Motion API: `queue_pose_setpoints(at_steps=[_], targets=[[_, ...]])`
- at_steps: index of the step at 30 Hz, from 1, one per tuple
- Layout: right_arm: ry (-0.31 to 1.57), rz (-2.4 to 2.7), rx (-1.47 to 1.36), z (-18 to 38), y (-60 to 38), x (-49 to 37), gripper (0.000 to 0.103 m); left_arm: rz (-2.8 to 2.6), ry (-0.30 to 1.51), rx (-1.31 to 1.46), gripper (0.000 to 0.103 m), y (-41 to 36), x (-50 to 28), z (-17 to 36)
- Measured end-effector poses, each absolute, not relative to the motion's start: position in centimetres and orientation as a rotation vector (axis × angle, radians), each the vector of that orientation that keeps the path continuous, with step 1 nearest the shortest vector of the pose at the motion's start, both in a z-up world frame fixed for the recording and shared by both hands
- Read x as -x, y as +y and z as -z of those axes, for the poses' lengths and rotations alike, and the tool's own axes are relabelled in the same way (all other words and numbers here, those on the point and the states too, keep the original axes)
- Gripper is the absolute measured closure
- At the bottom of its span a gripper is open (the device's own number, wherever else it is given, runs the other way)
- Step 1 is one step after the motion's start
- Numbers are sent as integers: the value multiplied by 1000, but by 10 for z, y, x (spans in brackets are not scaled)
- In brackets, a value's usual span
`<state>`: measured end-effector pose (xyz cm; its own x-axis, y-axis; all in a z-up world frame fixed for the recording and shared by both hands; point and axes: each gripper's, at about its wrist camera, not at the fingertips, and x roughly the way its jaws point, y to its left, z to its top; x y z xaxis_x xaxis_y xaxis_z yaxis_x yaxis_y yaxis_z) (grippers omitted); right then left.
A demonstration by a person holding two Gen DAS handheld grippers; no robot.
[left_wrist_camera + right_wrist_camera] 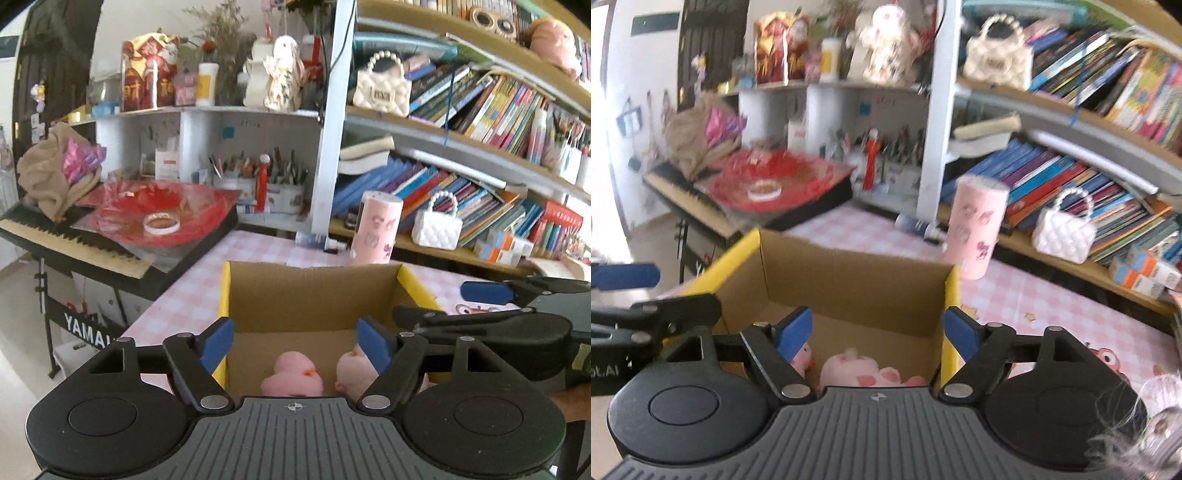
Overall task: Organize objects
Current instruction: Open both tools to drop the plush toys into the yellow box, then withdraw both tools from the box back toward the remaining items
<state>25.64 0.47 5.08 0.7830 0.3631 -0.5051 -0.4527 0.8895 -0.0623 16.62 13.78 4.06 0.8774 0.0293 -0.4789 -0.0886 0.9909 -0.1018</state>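
An open cardboard box (314, 291) with yellow outer sides stands on the pink checked table; it also shows in the right wrist view (849, 280). Inside lie a pink plush duck (293, 376) and a pale pink plush toy (352, 373). In the right wrist view the duck (802, 360) is at the left and the pink plush toy (864, 371) in the middle. My left gripper (295, 345) is open and empty above the box. My right gripper (877, 332) is open and empty above the box; it also shows in the left wrist view (491, 306).
A pink patterned tumbler (375, 229) stands behind the box, a lying bottle (317, 240) beside it. A bookshelf with books and a white handbag (437, 223) is at the right. A keyboard (74, 240) with red items on it is at the left.
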Motion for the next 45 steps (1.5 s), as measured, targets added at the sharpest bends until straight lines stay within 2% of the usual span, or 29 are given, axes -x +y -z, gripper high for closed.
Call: queue_pose_setpoints(at_steps=[7, 15, 23, 25, 45], targets=[[469, -365, 146, -57, -5, -207, 18, -110, 475, 127, 18, 145, -122, -39], [542, -306, 145, -29, -11, -140, 16, -155, 581, 120, 18, 142, -74, -8], [579, -275, 145, -11, -17, -94, 7, -156, 624, 115, 15, 137, -42, 2], [582, -259, 155, -8, -18, -86, 7, -156, 626, 115, 12, 136, -36, 4], [625, -54, 155, 8, -60, -31, 3, 37, 675, 49, 12, 92, -15, 14]])
